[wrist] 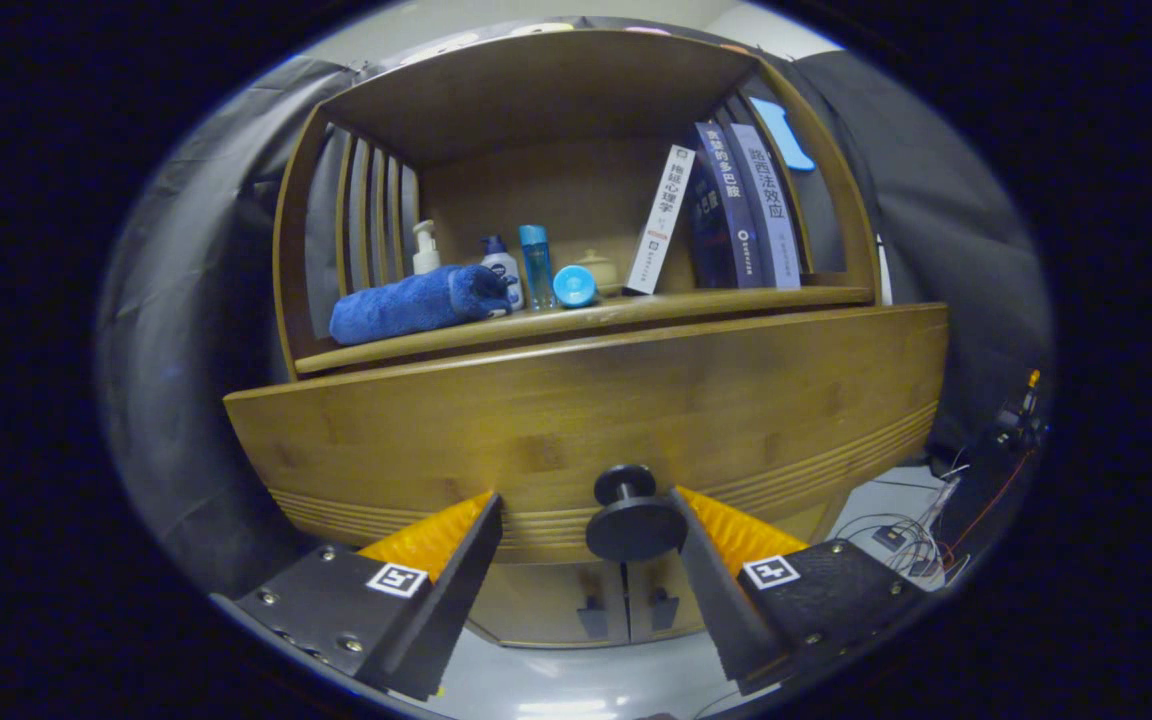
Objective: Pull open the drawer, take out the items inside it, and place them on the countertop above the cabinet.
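A booth draped in black cloth frames a warm brown bamboo cabinet (576, 420) that takes up the centre of the gripper view, with a pale floor and a tangle of thin wires (921, 530) at the lower right. Across the middle of the frame runs the wide wooden drawer front (496, 410), with grooved lines along its lower edge; it looks pulled slightly forward, though its inside is hidden. Its round black knob (631, 518) sits low and centre, between the spread fingers of the gripper (588, 540) and touching or nearly touching the right-hand one; the fingers stand apart and pinch nothing. The knob looks rigid and smooth, a small disc on a short stem, so the grip likely belongs behind the disc, on the stem, with a straight pull; a solid wood drawer may resist a little before it slides. On the countertop (636, 305) in the upper half lie one rolled blue towel (406, 305), one white pump bottle (425, 250), one white bottle with a dark blue cap (503, 270), one slim blue bottle (536, 265), one round blue lid (574, 286) and one small cream jar (598, 268). To the right lean three or four upright books (736, 210); the exact count is unclear.
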Action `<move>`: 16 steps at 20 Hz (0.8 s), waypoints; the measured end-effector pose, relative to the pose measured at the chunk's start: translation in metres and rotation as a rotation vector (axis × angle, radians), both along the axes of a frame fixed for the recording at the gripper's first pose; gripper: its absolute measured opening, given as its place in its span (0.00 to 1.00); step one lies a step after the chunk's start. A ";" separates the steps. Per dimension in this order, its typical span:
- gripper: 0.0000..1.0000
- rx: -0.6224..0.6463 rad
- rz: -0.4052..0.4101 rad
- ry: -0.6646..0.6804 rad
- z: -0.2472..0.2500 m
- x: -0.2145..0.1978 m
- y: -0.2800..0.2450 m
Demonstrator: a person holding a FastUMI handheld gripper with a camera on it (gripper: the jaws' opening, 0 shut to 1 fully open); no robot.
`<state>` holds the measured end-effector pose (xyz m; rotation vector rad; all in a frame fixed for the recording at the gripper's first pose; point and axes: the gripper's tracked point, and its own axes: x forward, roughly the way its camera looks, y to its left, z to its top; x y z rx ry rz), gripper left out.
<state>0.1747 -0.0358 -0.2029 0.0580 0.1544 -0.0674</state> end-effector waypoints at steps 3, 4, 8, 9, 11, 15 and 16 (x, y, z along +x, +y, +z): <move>0.99 -0.006 -0.004 -0.010 0.000 0.009 0.001; 0.99 -0.005 -0.006 -0.015 0.000 0.012 0.001; 0.99 -0.007 -0.006 -0.024 0.000 0.022 0.001; 0.99 -0.006 -0.006 -0.025 0.001 0.025 0.001; 0.99 -0.009 -0.006 -0.025 -0.005 0.036 -0.001; 0.99 -0.009 -0.007 -0.030 -0.004 0.048 -0.001; 0.99 -0.009 -0.007 -0.032 -0.005 0.051 -0.001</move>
